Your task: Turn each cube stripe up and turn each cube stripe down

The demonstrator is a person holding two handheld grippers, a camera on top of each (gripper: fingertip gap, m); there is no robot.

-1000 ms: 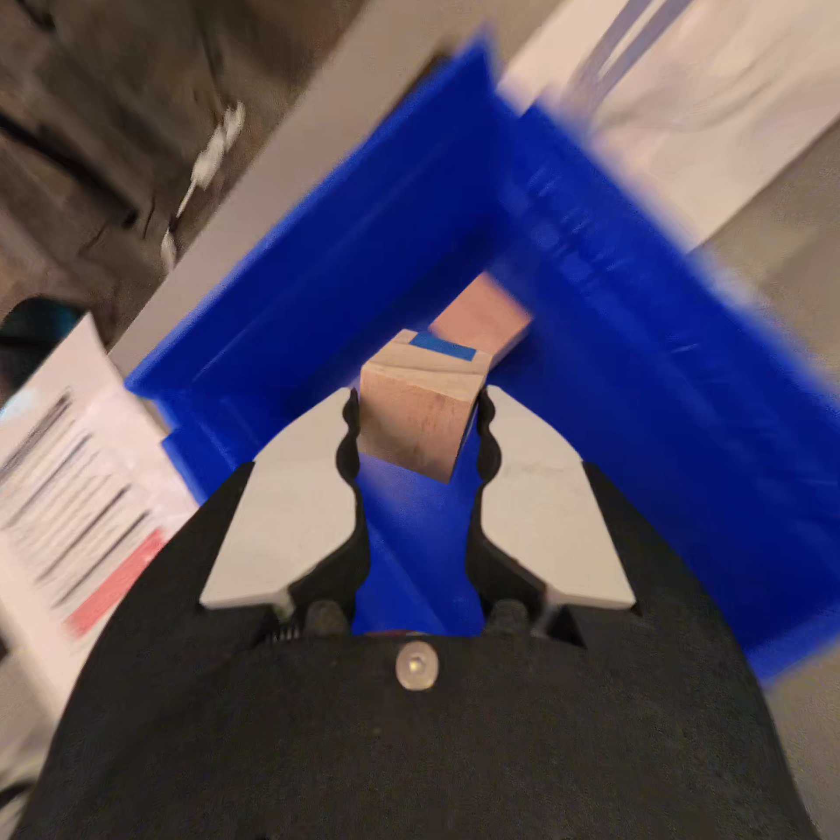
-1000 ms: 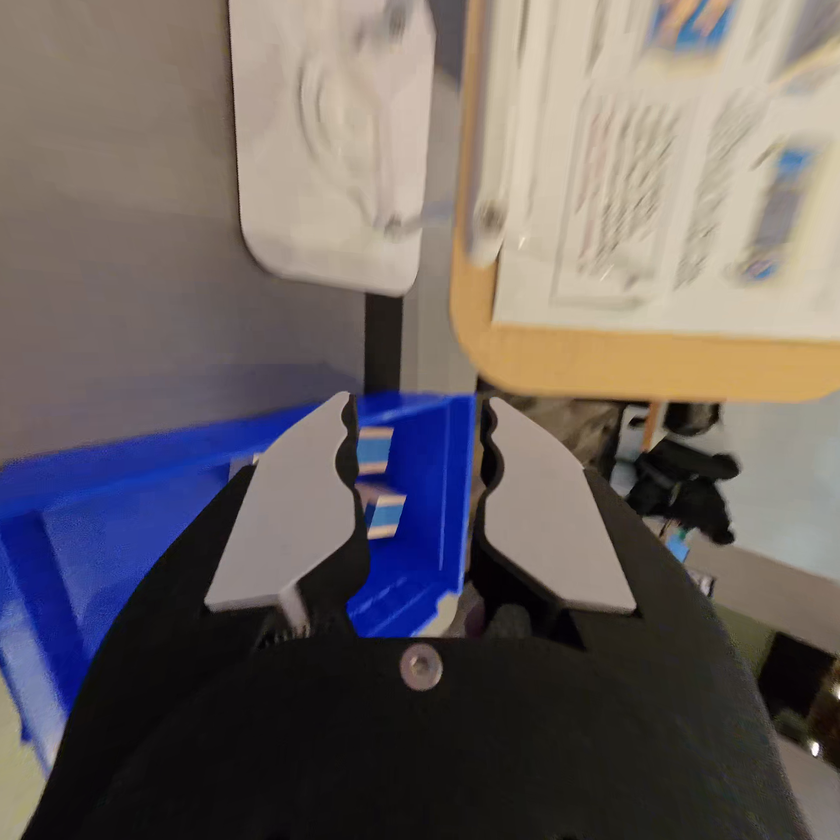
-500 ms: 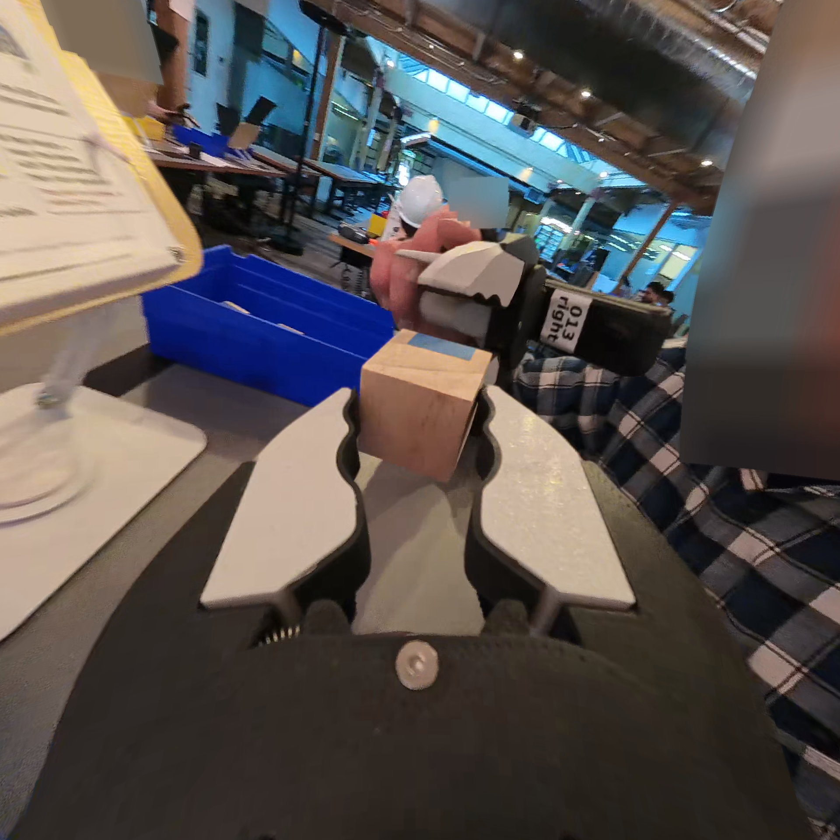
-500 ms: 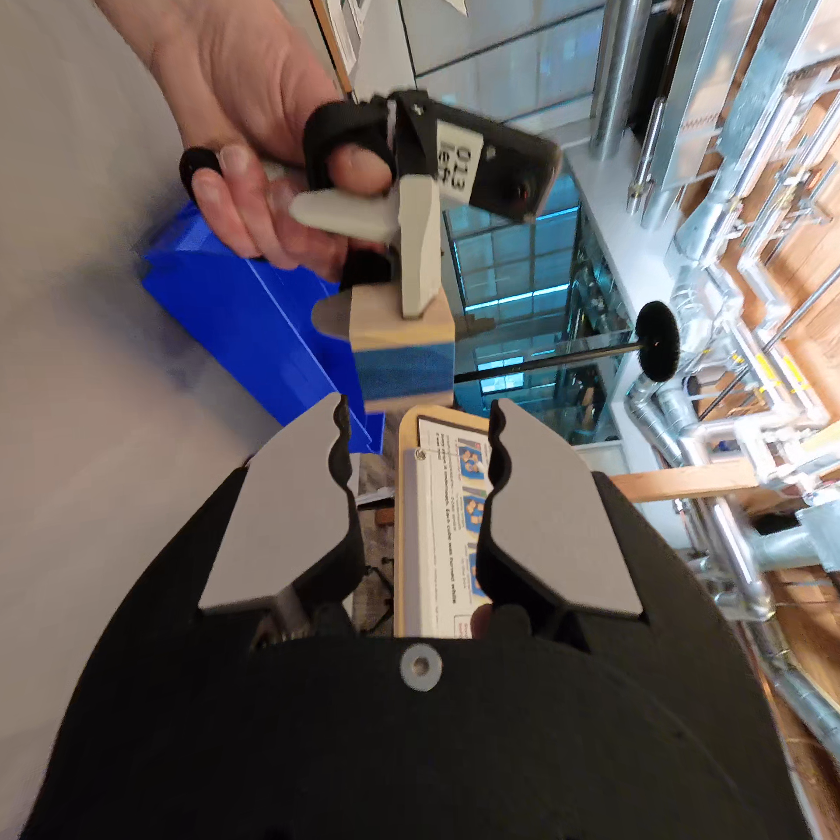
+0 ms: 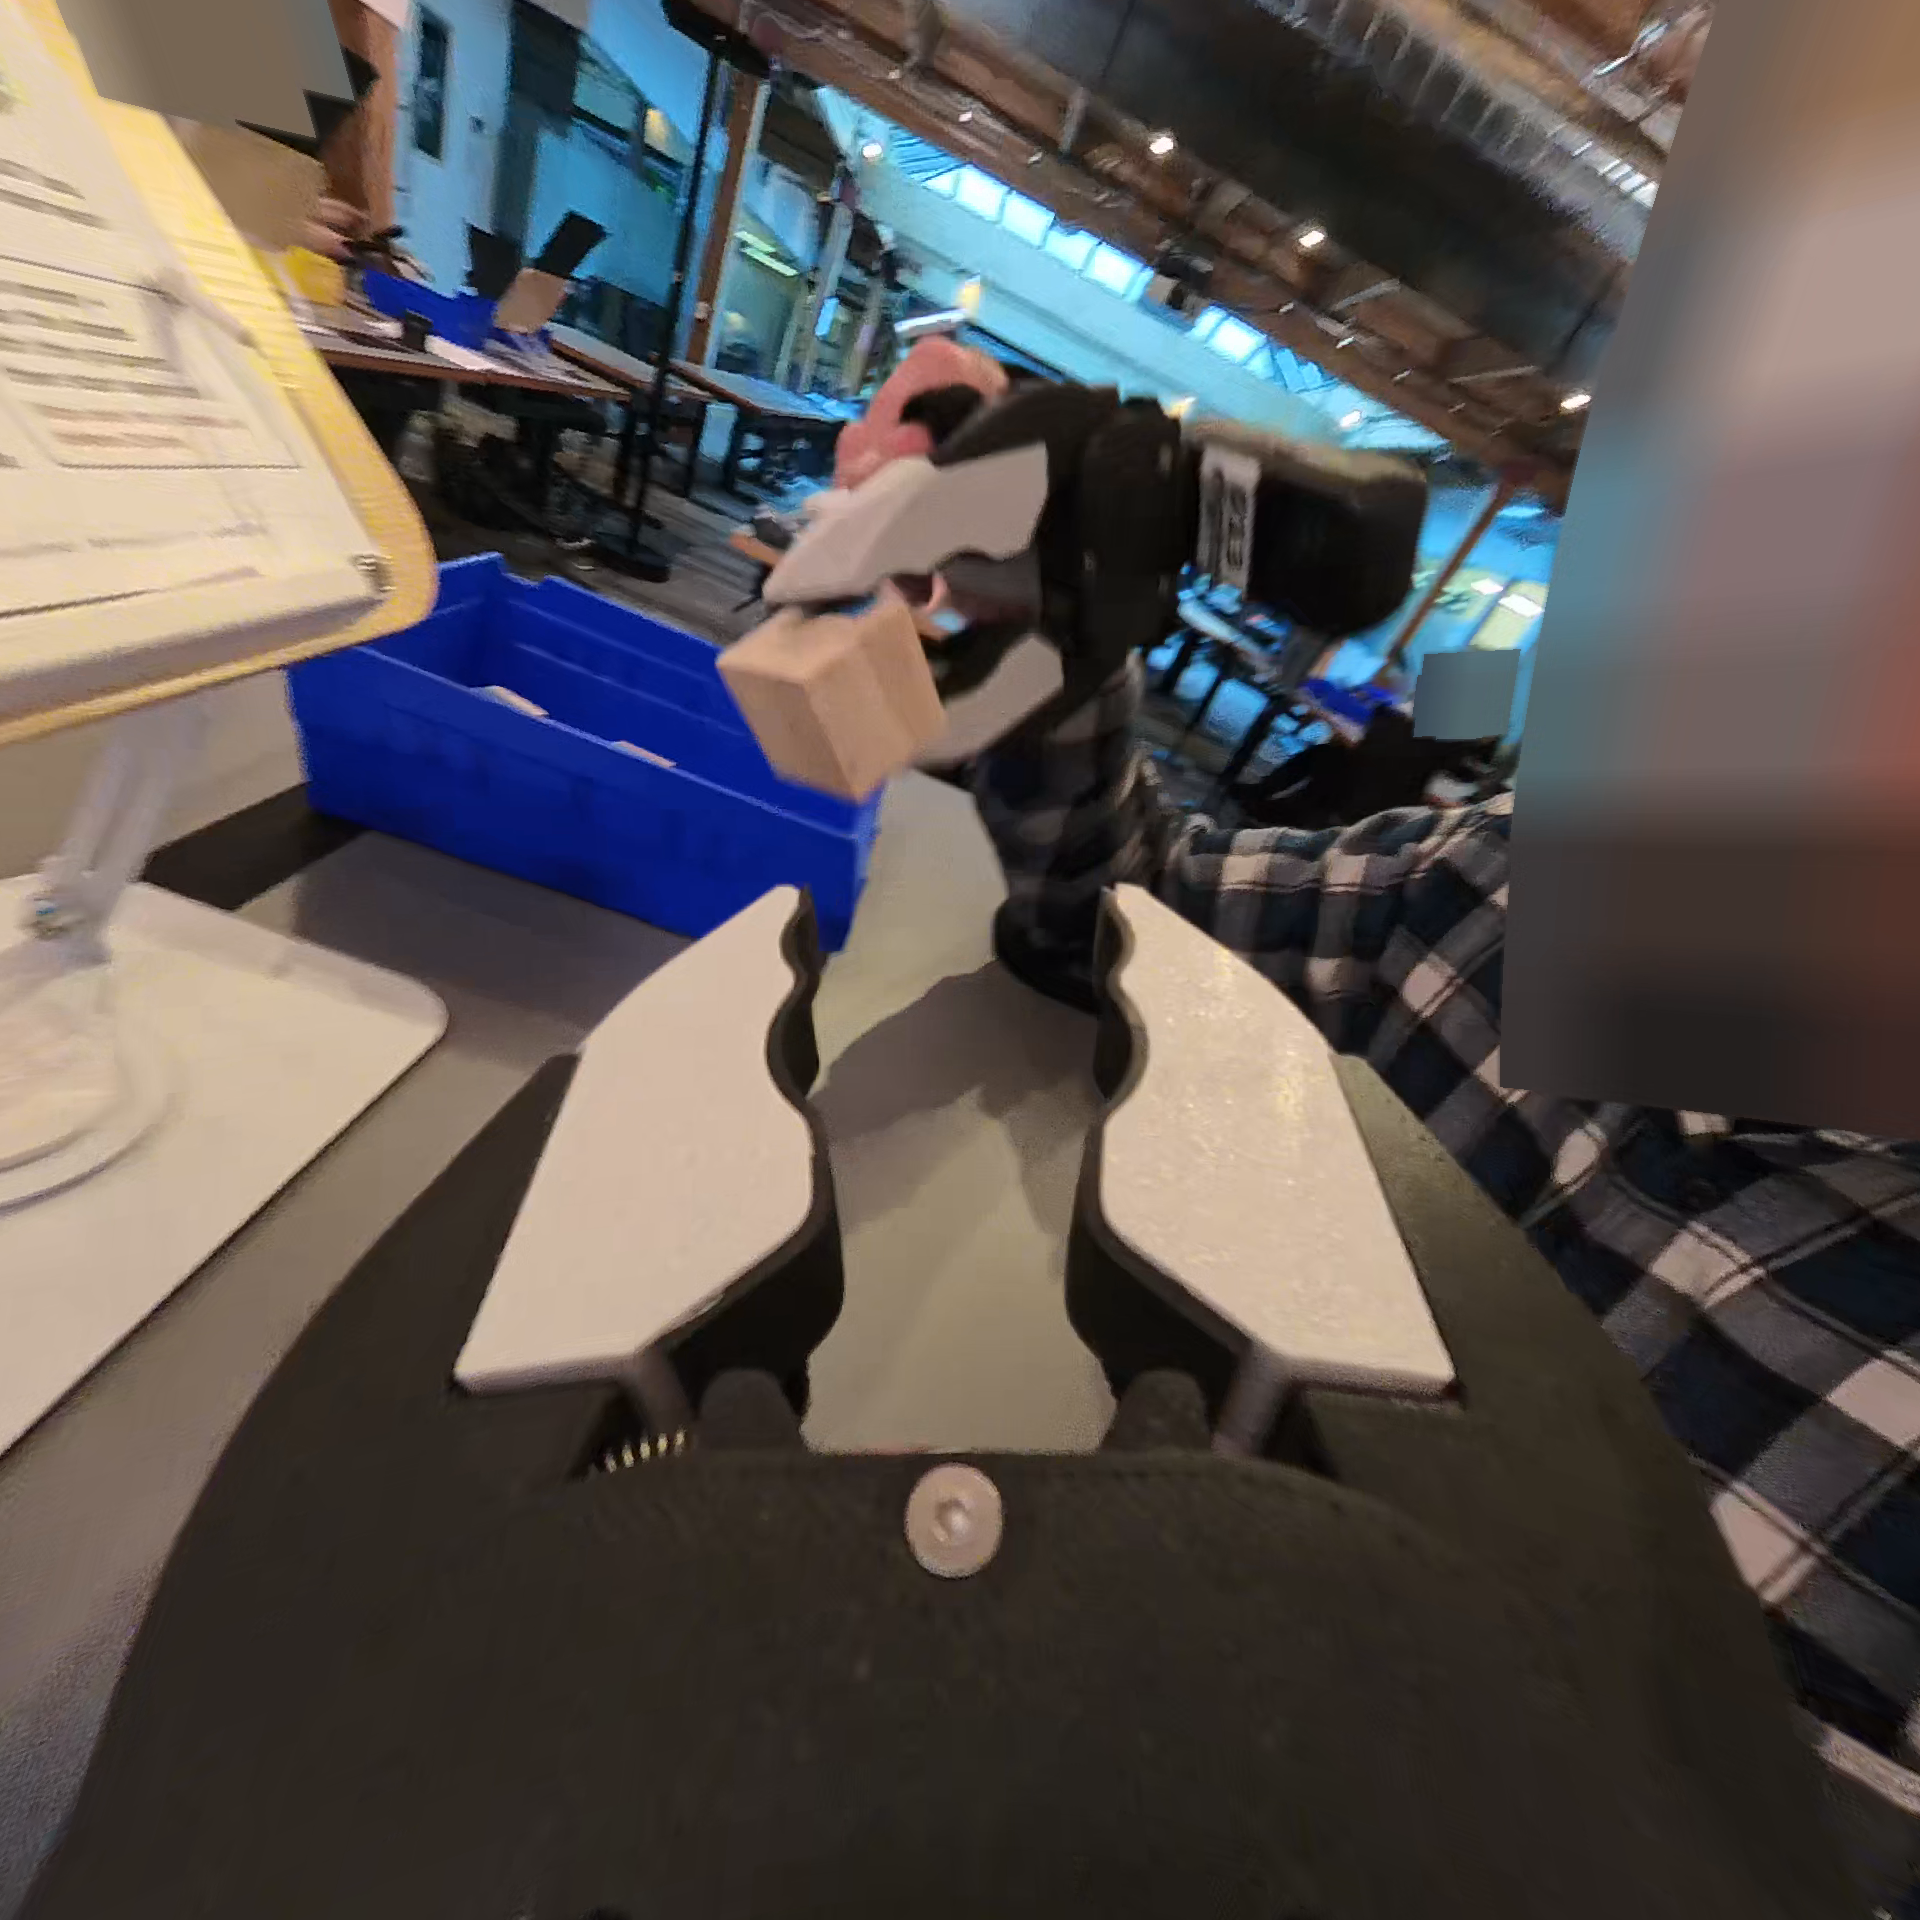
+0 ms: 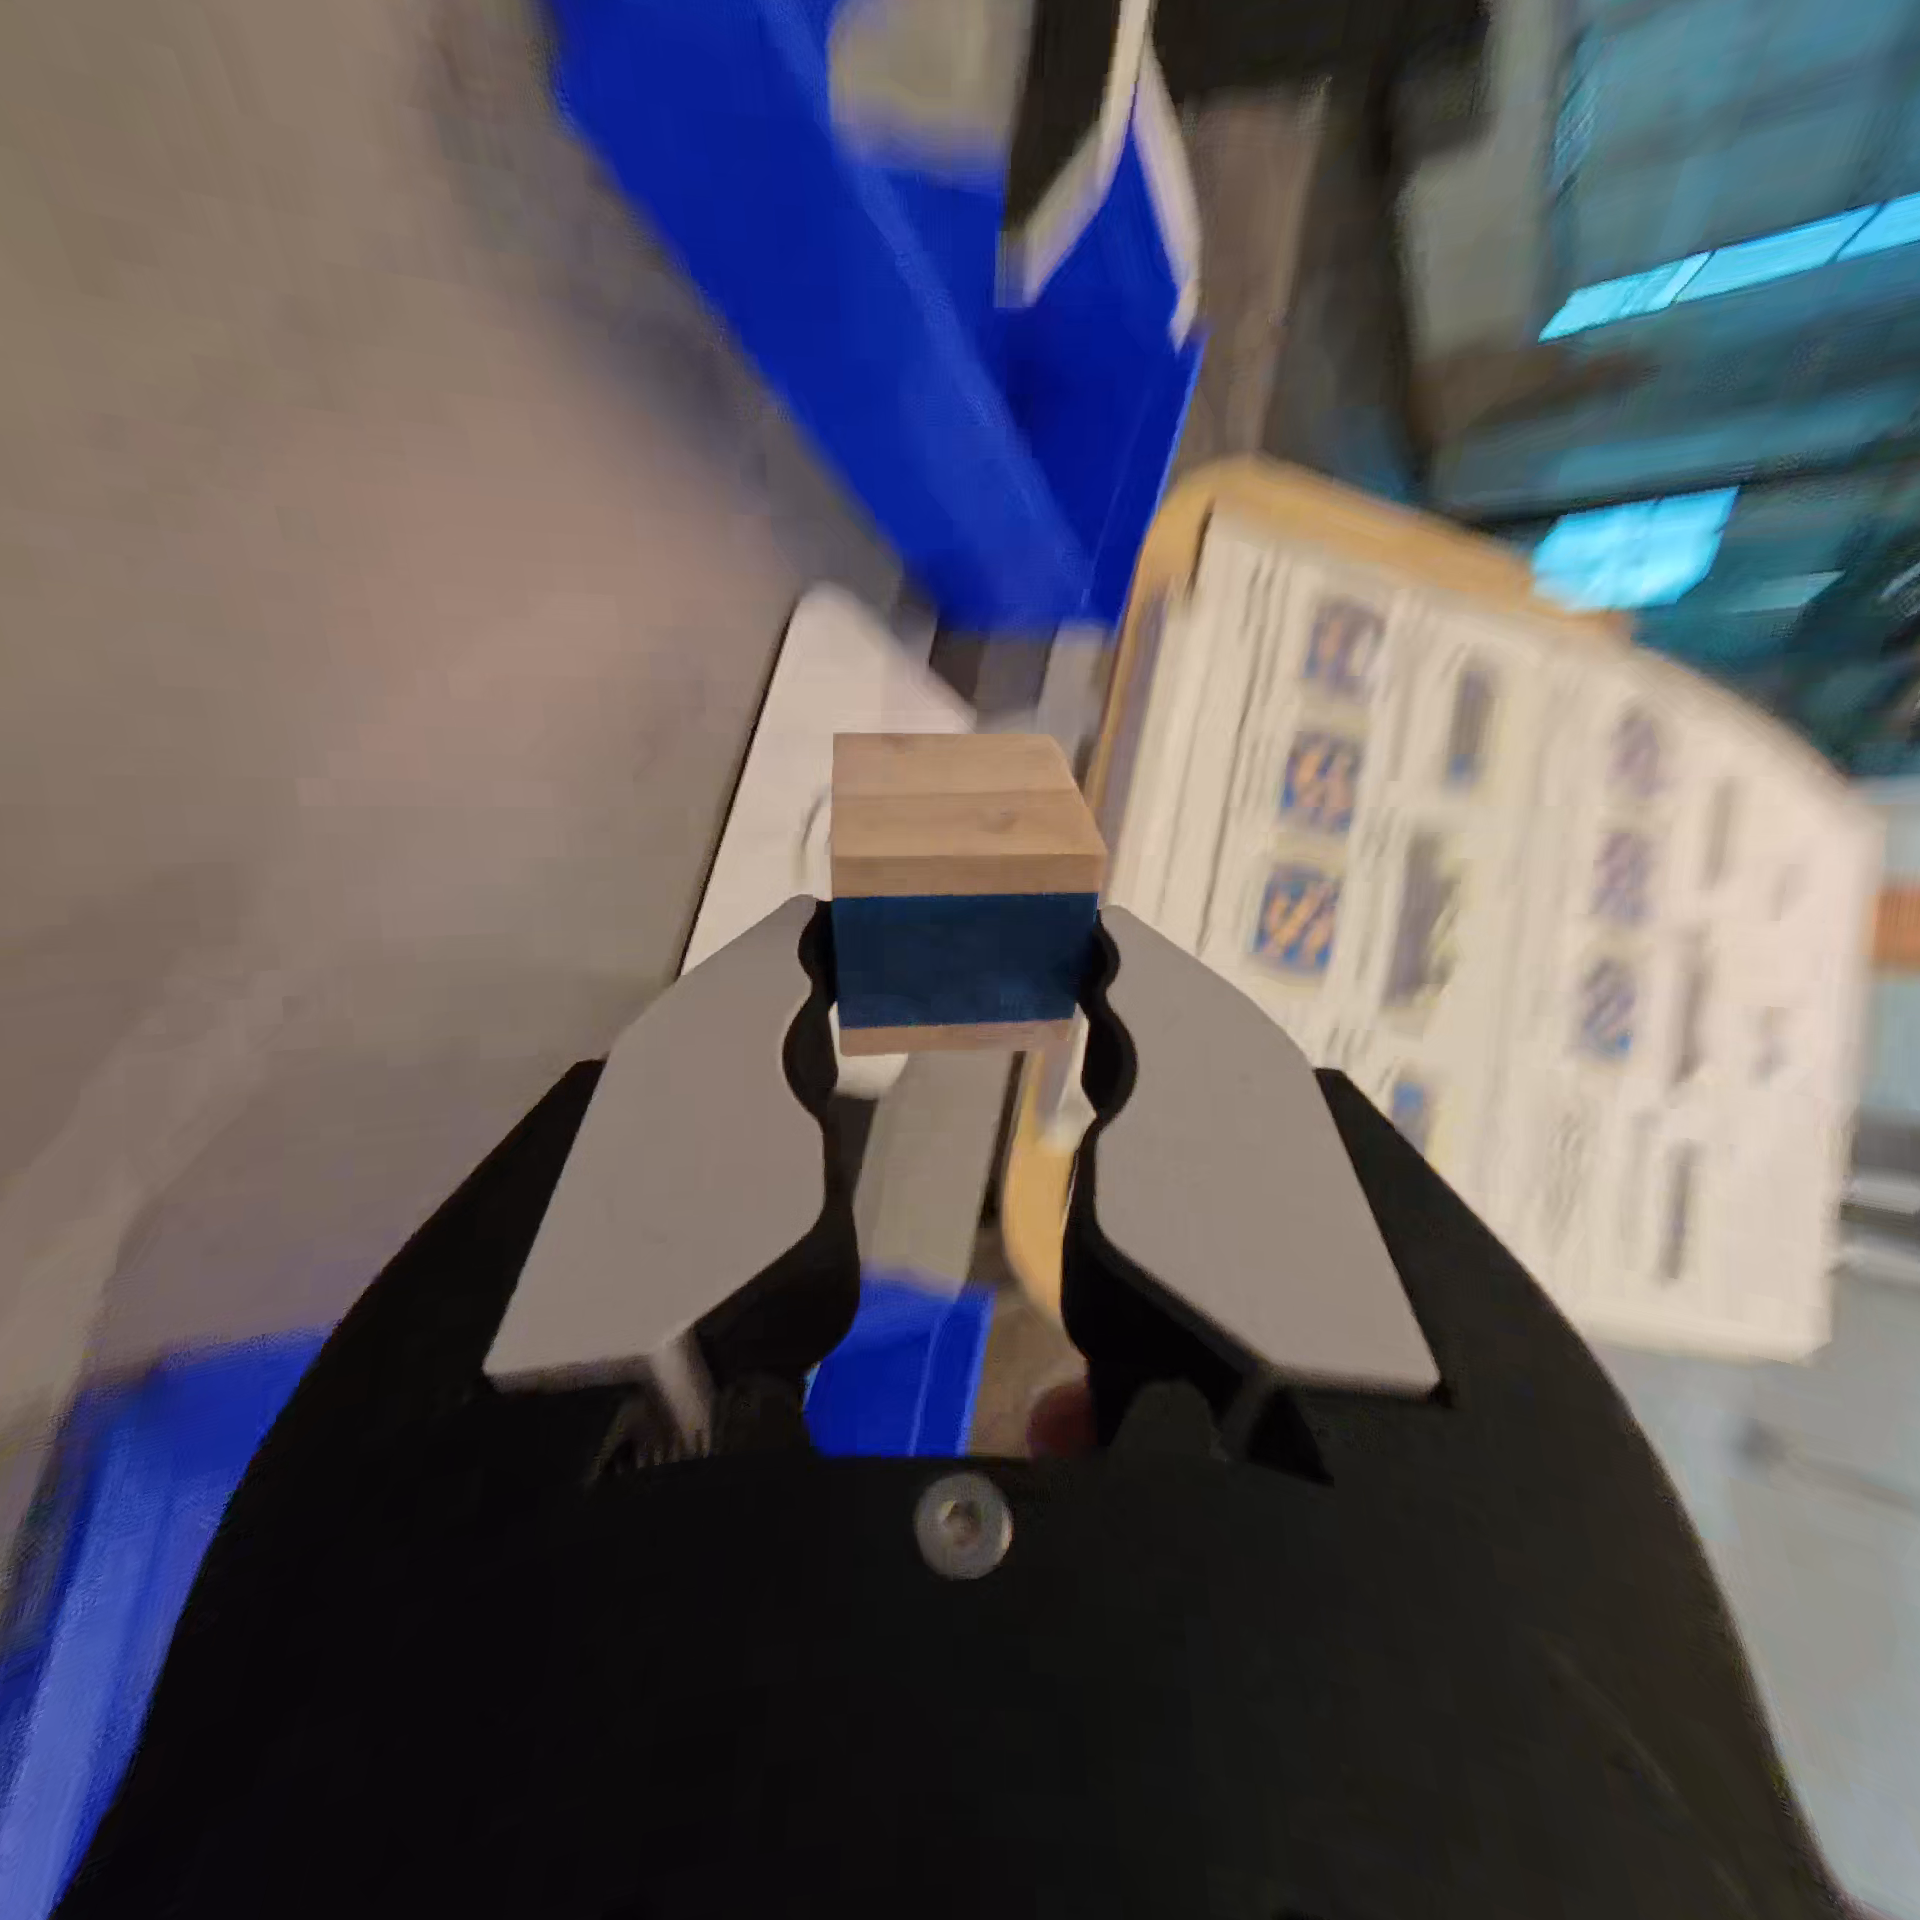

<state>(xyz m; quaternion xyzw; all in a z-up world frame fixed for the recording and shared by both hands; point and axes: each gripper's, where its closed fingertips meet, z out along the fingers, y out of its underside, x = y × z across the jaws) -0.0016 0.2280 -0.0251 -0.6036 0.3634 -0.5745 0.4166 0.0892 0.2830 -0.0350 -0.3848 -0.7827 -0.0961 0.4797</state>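
Observation:
My right gripper (image 6: pixel 961 961) is shut on a wooden cube (image 6: pixel 961 904) with a blue stripe; both pads press its sides and the stripe faces the camera. The same cube (image 5: pixel 831 707) shows in the left wrist view, held in the air by the right gripper (image 5: pixel 894 623) above the near end of the blue bin (image 5: pixel 582 769). My left gripper (image 5: pixel 956 977) is open and empty above the grey table (image 5: pixel 935 1195), short of the bin. More wooden cubes (image 5: pixel 509 701) lie in the bin.
A clipboard with printed sheets (image 5: pixel 156 416) stands on a white stand base (image 5: pixel 208 1060) at the left. It also shows in the right wrist view (image 6: pixel 1455 935), blurred. A person's plaid sleeve (image 5: pixel 1558 987) lies at the right of the table.
The cube passed from my left gripper to my right: the left pads let go and stand empty, the right pads closed on the cube and carried it away toward the bin.

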